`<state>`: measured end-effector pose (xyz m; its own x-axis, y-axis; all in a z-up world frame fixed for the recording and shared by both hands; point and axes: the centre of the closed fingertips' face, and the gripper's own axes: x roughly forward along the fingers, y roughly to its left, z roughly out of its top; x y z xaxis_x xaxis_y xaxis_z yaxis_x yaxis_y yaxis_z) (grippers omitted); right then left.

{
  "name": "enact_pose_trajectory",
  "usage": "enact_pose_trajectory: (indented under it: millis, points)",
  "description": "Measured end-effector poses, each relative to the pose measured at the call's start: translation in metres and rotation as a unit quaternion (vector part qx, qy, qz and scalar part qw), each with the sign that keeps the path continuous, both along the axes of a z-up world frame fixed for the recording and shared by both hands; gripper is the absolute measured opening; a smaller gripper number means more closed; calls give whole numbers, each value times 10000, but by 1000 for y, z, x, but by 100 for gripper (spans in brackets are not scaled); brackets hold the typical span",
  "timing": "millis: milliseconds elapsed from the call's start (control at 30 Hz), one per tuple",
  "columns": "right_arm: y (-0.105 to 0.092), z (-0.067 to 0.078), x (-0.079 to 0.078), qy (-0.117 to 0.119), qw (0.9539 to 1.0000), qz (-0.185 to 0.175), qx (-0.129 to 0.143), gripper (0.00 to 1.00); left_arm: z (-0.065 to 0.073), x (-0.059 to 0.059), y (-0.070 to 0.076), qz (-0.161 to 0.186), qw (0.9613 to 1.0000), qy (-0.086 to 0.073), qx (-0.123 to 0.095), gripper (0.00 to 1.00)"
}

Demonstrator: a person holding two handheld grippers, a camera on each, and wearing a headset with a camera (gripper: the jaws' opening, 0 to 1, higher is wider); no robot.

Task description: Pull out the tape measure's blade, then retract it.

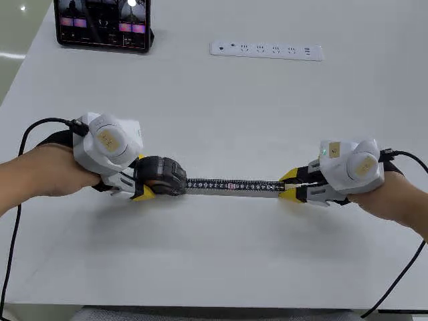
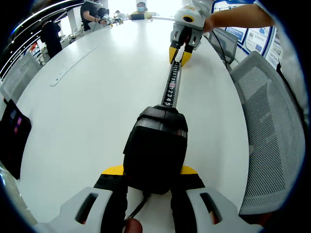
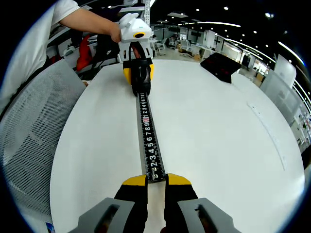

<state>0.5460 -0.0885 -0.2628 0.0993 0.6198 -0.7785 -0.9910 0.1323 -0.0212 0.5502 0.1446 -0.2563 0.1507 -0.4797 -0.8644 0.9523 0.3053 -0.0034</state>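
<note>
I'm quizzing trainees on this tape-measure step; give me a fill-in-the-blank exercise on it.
The left gripper is shut on the tape measure's black ___.
The right gripper pinches the free ___ of the blade.
Beyond the blade, a white ___ strip lies on the table.
Missing: case; end; power.
</note>
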Motion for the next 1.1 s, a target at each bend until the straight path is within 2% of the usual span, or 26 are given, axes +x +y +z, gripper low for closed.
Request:
enact_pose_trajectory:
  millis: [800, 1100]
  points:
    - [-52, 2, -5, 20, 9992, -178, -353, 8, 0, -1, -1, -16, 10000, -9, 11, 29]
    - [-56, 1, -4, 62, 9990, -255, -351, 9, 0, -1, -1, -22, 10000, -16, 13, 29]
